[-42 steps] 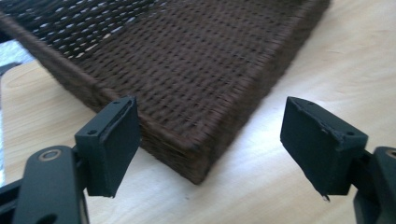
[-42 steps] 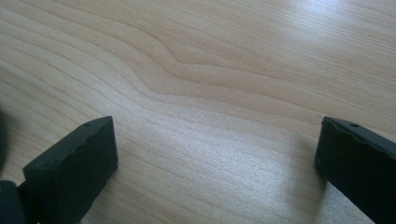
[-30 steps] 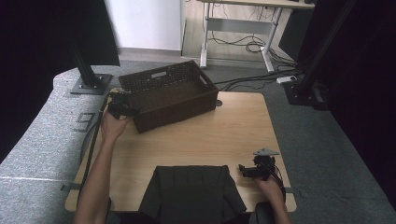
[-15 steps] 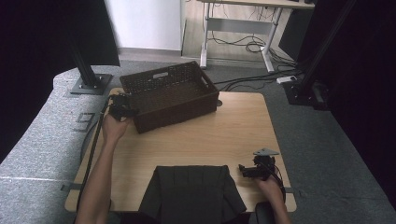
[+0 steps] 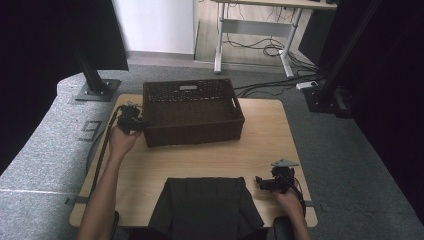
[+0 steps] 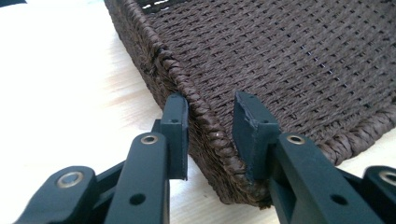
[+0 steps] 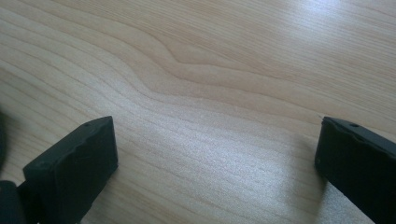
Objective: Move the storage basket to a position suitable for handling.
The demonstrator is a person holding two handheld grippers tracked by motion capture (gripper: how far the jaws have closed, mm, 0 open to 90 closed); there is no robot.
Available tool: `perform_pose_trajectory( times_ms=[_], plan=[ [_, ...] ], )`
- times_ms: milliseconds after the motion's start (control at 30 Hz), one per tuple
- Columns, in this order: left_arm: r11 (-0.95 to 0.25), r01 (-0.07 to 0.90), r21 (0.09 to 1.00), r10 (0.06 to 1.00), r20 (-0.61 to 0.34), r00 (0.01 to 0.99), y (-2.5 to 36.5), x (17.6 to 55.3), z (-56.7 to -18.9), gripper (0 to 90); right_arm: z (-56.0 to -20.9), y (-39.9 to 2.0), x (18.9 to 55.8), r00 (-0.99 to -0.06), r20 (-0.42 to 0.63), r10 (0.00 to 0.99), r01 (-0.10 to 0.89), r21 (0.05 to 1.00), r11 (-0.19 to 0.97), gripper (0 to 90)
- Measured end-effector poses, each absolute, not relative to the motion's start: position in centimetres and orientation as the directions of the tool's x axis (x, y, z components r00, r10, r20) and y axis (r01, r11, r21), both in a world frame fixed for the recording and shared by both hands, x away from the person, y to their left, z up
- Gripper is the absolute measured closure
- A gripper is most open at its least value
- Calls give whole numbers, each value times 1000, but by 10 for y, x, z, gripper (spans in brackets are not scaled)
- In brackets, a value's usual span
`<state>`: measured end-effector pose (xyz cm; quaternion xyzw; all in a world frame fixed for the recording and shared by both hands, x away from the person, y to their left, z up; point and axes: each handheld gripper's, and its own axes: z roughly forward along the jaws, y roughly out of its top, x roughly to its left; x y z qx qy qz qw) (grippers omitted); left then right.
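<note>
Jaws of the left gripper (image 6: 210, 135) have just been closing and now pinch the rim of the brown woven basket (image 5: 191, 111) at its near left corner, one jaw outside the wall and one inside. That basket stands at the far side of the wooden table (image 5: 260, 150), left of centre. From the near left edge the left forearm reaches straight out to it, hand wrapped round the gripper's body. At the near right, the right gripper (image 5: 267, 183) rests low over bare wood beside a dark cloth (image 5: 205, 205), its jaws spread wide and pointing left. On the grey floor mat to the left, a large "9" (image 5: 90, 131) is marked.
</note>
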<state>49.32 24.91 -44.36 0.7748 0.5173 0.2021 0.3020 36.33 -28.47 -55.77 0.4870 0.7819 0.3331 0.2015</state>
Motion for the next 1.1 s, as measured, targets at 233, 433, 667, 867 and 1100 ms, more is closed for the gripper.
perform_pose_trajectory(
  times_ms=[233, 433, 667, 867, 1100],
  plan=[
    [-322, 657, 681, 901, 6, 435, 244, 475, -445, 683, -558, -285, 363, -444, 10, 896, 628, 717, 304, 0],
    [-355, 638, 683, 882, 18, 471, 238, 456, -445, 690, -558, -285, 363, -444, 10, 896, 628, 717, 304, 0],
    [-374, 620, 690, 865, 19, 501, 233, 429, -446, 691, -557, -285, 363, -444, 11, 896, 630, 715, 304, 0],
    [-379, 610, 696, 854, 9, 520, 230, 407, -447, 692, -558, -285, 363, -444, 12, 896, 629, 716, 303, 0],
    [-374, 609, 699, 858, 11, 514, 225, 387, -448, 690, -558, -289, 363, -436, 12, 900, 631, 717, 297, 0]
  ],
)
